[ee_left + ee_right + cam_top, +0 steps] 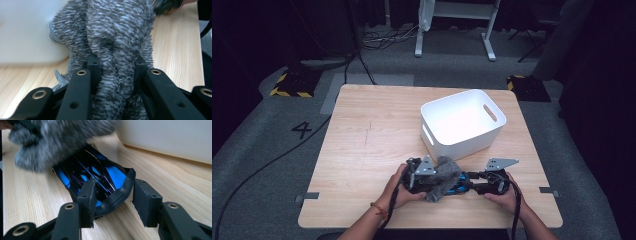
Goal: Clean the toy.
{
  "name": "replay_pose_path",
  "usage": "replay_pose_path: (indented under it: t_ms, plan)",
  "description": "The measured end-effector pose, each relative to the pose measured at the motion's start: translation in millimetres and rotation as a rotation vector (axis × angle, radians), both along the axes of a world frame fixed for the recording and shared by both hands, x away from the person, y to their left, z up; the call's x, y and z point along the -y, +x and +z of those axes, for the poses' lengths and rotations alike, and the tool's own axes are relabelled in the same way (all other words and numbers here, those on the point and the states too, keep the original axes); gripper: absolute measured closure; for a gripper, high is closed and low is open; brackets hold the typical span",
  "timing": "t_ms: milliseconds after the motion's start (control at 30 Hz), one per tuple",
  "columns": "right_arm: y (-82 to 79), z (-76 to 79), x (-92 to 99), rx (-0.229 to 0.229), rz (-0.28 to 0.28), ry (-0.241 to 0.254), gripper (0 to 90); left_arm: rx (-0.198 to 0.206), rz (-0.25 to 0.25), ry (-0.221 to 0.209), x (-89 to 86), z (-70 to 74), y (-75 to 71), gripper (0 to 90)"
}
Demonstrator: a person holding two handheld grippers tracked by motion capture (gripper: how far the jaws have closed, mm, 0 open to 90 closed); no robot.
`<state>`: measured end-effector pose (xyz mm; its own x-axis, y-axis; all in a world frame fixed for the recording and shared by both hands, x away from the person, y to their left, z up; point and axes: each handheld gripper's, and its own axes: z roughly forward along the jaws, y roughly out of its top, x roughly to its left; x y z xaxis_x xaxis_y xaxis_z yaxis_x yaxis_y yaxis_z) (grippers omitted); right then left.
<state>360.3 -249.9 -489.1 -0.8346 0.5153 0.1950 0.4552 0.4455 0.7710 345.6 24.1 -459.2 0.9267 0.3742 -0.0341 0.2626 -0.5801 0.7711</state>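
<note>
A grey fuzzy cloth (443, 174) hangs bunched near the table's front edge, and my left gripper (436, 181) is shut on it. In the left gripper view the cloth (112, 32) fills the space between the jaws of the left gripper (116, 65), with both pads pressed into the pile. Just to its right lies a glossy blue and black plastic object (457, 189) on the wood. My right gripper (470, 186) points left at it. In the right gripper view the right gripper (112, 192) is shut on the near end of that object (95, 170), and the cloth (50, 140) overhangs its far end.
A white plastic bin (462, 145) with slot handles stands right behind both grippers, at the right middle of the wooden table (372, 135). Its wall (170, 137) is close beyond the right gripper. Cables and stands lie on the floor past the table.
</note>
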Motion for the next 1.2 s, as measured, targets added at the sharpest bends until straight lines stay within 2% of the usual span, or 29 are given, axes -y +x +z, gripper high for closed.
replay_pose_path:
  t_ms: [67,100,167,233,433,533,567,633,700,767,867,900,967,1000,1100,1133,1200]
  plan:
    - [-0.2,0.4,-0.1,0.005,0.003,-0.008,54.1,0.011,-0.002,0.082,14.3,-4.9,1.8,70.0]
    - [0.0,0.2,0.0,0.004,0.004,-0.004,54.1,-0.003,-0.005,0.071,15.1,-5.2,3.4,70.2]
    - [0.9,-0.6,1.3,0.001,0.007,0.003,54.7,-0.018,-0.011,0.082,11.0,-3.6,4.8,71.0]
    - [1.0,-1.6,1.7,-0.006,0.007,0.015,55.2,-0.027,-0.004,0.087,2.4,-5.1,2.8,71.2]
    - [1.7,-1.1,1.3,-0.006,0.013,0.01,55.2,-0.045,0.019,0.151,-35.5,-12.2,-7.9,72.0]
    - [1.9,-0.6,1.1,-0.007,0.013,0.006,55.2,-0.029,0.051,0.242,-56.1,-16.1,-12.4,72.2]
    - [1.9,-0.6,1.1,-0.007,0.014,0.006,55.2,-0.029,0.076,0.256,-63.6,-18.2,-12.8,72.2]
    - [2.1,-0.7,1.2,-0.007,0.015,0.007,55.2,-0.056,0.109,0.229,-78.0,-21.5,-11.1,72.1]
    - [2.0,-0.2,1.0,-0.005,0.017,0.001,55.1,-0.054,0.147,0.22,-86.1,-20.9,-10.9,72.1]
    - [2.0,-0.1,0.7,-0.004,0.017,0.0,55.2,-0.044,0.165,0.202,-88.9,-17.8,-9.0,72.0]
    - [2.1,-0.3,1.0,-0.005,0.018,0.002,55.1,-0.038,0.154,0.126,-81.3,-10.1,-5.5,71.6]
    - [2.0,-0.2,0.9,-0.004,0.017,0.001,55.1,-0.03,0.131,0.091,-72.1,-5.9,-5.5,71.5]
    - [1.8,0.0,0.7,-0.004,0.016,0.0,55.1,-0.006,0.085,0.069,-51.6,0.5,-6.7,71.3]
    - [1.6,-0.1,0.8,-0.004,0.014,0.0,55.1,0.005,0.051,0.07,-40.5,3.5,-7.3,71.2]
    - [1.1,-0.3,0.9,-0.001,0.012,0.001,55.1,0.028,-0.006,0.082,-9.3,5.7,-9.8,71.0]
    - [1.0,-0.3,0.8,-0.001,0.011,0.0,55.0,0.031,-0.016,0.095,-2.8,4.3,-10.0,71.0]
    - [1.1,-0.2,0.8,-0.001,0.012,0.0,55.0,0.046,-0.035,0.15,10.6,-2.1,-11.0,71.0]
